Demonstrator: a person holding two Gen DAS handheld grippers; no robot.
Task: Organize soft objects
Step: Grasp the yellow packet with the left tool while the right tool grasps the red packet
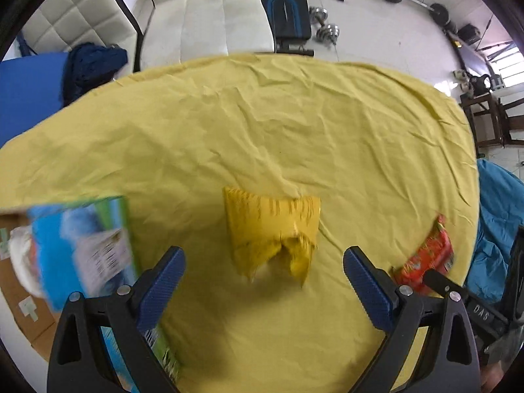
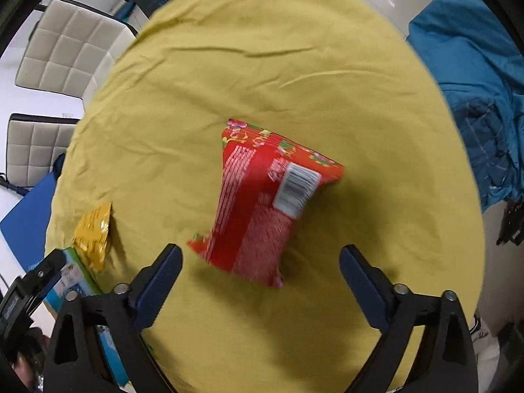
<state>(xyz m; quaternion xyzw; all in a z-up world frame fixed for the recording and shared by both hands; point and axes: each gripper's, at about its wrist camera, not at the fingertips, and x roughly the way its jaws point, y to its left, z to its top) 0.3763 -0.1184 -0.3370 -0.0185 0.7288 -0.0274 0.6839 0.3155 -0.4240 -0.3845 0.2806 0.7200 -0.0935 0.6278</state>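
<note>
A yellow snack packet lies on the yellow tablecloth, just ahead of my open, empty left gripper. A red snack packet with a white barcode lies just ahead of my open, empty right gripper. The red packet also shows in the left wrist view at the right, with the right gripper's tip over it. The yellow packet also shows in the right wrist view at the left. A blue and green box sits at the table's left edge; it also shows in the right wrist view.
A brown cardboard box holding a white bag stands left of the table. White padded chairs stand beyond the far edge. Blue cloth lies to the right. A weight bench and dumbbells are on the floor behind.
</note>
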